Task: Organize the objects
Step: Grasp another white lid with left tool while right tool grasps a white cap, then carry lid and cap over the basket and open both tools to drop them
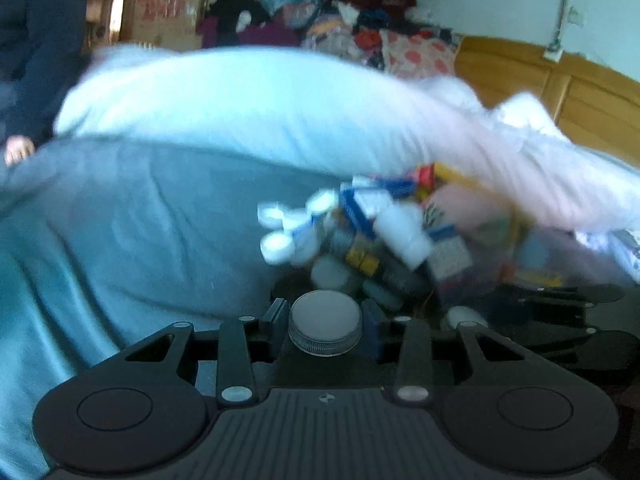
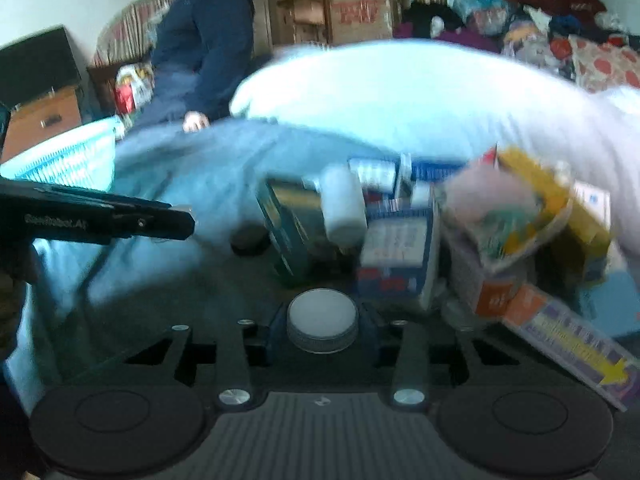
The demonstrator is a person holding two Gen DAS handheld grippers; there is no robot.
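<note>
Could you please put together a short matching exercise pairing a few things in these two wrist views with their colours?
Things:
1. bottle cap between the right tongs
2. laundry basket at the left of the right wrist view
3. long carton with the arrow print
4. seated person's top

Colours:
A. dark navy
B. white top with ridged grey rim
C. purple and orange with yellow
D. light turquoise

Pairs: 1-B, 2-D, 3-C, 4-A
</note>
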